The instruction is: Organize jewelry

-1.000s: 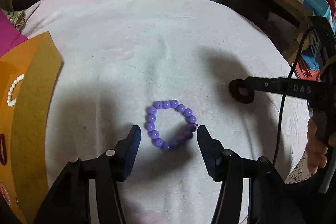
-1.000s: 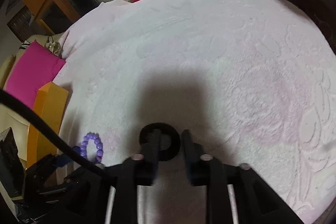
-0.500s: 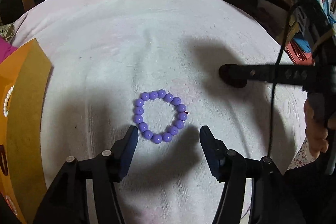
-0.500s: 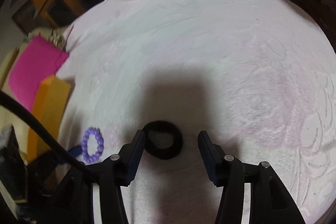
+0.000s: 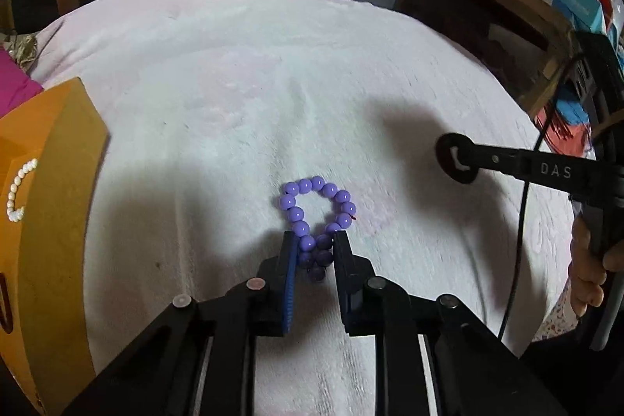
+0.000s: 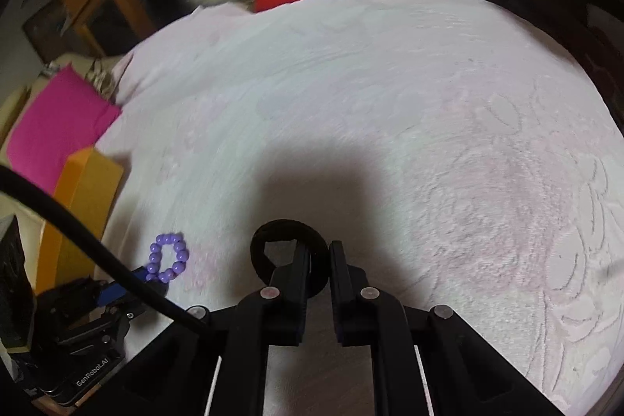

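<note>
On the white blanket (image 5: 241, 96), the left gripper (image 5: 314, 247) pinched the purple bead bracelet (image 5: 318, 209) and the right gripper (image 6: 316, 260) clamped the black hair tie (image 6: 273, 240), apparently for transfer to the orange box (image 5: 58, 205).

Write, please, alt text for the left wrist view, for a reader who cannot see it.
The left gripper is shut on a purple bead bracelet lying on a white cloth, pinching its near side. To the right, the right gripper holds a black ring; at the left edge stands an orange box with a pearl strand.
</note>
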Motion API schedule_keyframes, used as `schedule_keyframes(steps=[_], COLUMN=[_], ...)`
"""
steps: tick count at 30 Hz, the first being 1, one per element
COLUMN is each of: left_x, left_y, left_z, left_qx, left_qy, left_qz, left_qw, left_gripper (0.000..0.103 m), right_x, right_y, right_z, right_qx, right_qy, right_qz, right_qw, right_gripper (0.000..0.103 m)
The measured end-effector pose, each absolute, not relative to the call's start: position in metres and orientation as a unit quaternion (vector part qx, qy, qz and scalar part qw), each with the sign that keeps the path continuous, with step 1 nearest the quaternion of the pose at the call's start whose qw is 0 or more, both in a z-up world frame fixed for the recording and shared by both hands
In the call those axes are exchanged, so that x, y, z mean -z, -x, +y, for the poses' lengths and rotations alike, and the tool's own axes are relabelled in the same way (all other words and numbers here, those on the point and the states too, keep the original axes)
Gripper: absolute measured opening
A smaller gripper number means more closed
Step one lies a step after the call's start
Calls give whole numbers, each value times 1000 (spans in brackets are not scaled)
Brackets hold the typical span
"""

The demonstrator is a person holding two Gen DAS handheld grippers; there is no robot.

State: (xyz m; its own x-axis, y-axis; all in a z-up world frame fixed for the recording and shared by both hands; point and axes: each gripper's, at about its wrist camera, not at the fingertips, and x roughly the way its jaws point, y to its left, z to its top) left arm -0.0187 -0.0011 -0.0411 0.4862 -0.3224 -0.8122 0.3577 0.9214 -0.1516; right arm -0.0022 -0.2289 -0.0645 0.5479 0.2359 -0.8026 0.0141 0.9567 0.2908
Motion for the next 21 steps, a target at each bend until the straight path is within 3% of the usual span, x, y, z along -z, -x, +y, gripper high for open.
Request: schedule_keyframes(steps=[6,7,17,18,20,21], left_x=[24,21,25,26,32,33], left_y=[19,20,22,24,21,21], left_z=[6,7,11,11,9,9], left_qx=[183,181,169,168,168,163], left_qy=[-5,-4,-10,-13,-14,-12], left_qz=[441,437,446,451,463,465], left_qw=[878,881,879,877,870,870], left_gripper=[19,1,1,6,29,54], right_x=[57,54,45,45,47,47], right_y=[5,6,1,1,1,1], right_z=[-238,-238,-218,-218,-220,-220], right_qx=[-65,-65,-76,-74,-73,-73], right_qy=[-157,-158,-162,-161,-159,-159], right_qz=[461,457,442,443,445,445], right_qw=[871,873,879,879,878,878], right_gripper=[11,11,11,11,11,11])
